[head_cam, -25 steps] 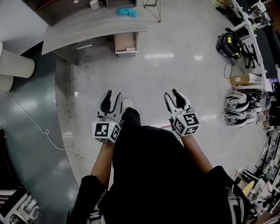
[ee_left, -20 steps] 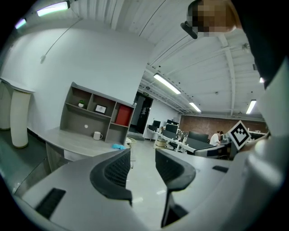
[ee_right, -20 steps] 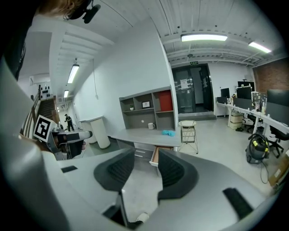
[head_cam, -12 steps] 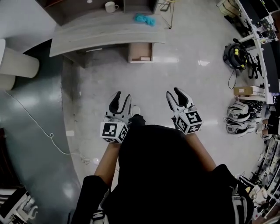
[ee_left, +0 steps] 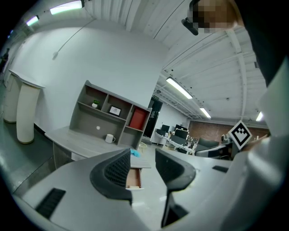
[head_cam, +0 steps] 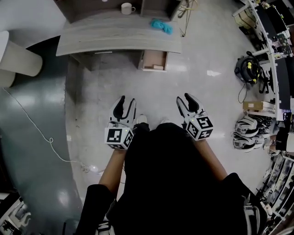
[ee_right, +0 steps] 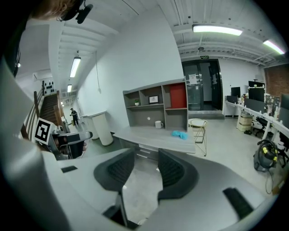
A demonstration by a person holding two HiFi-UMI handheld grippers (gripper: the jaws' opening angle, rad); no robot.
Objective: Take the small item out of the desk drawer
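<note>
Two grippers, both empty. The left gripper has its jaws apart with nothing between them. The right gripper is spread wide too, with just bare floor showing in the gap. Well ahead of both, roughly between them, the drawer hangs open under the desk. The small item inside is too tiny to make out from here. Further out, a mug and a blue cloth sit on the desk.

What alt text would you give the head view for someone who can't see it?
From above, a person holds the left tongs and right tongs, both open and empty, some way from a grey desk whose drawer stands open.
</note>
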